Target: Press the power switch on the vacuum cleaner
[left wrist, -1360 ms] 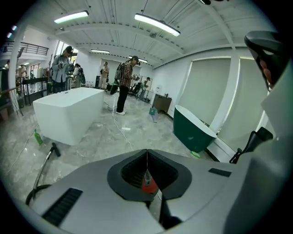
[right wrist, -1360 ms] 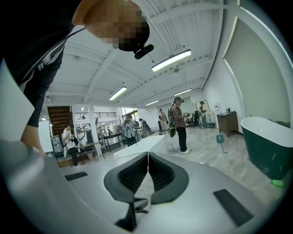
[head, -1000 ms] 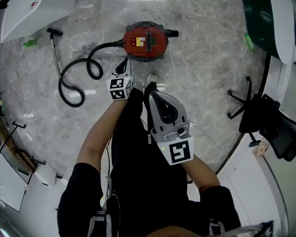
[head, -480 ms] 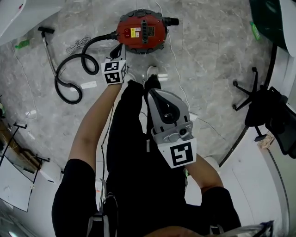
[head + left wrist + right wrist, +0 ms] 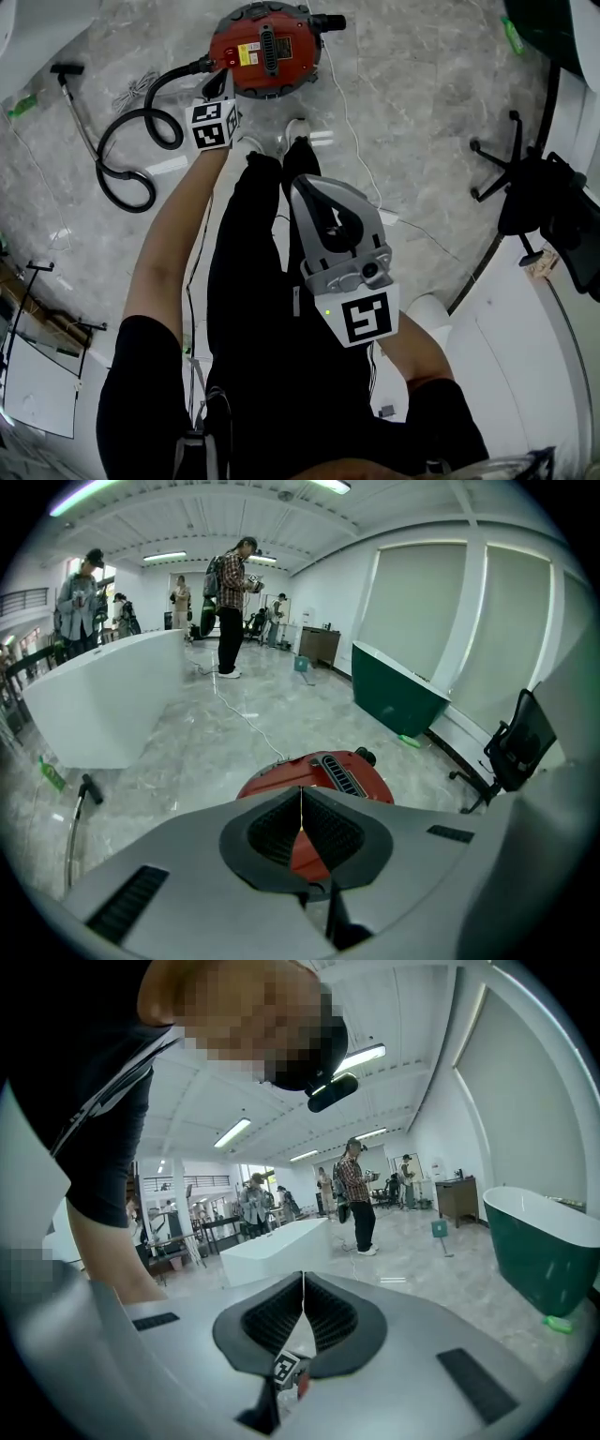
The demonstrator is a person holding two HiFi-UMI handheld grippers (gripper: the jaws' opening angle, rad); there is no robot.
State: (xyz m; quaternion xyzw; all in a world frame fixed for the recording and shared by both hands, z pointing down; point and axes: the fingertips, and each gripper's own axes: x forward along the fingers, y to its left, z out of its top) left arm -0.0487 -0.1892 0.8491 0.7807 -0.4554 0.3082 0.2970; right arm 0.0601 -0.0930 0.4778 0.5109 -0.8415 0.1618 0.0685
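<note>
On the floor at left, black hose (image 5: 127, 159) in loops; left gripper (image 5: 223, 84), jaws together with nothing between, just beside the red vacuum (image 5: 267, 47) at the top; right gripper (image 5: 302, 184), jaws together too, above the person's legs (image 5: 253, 281); black chair (image 5: 525, 202) far right.

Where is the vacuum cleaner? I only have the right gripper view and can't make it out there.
Observer: The head view shows the red vacuum cleaner on the floor, just ahead of the person's shoes.
Operator: Which gripper is near it?
Observer: The left gripper reaches down beside it. The right gripper is over the person's legs.
Operator: Are the left jaws open?
Observer: No. The left gripper view shows them together with nothing between them, pointing at the red housing.
</note>
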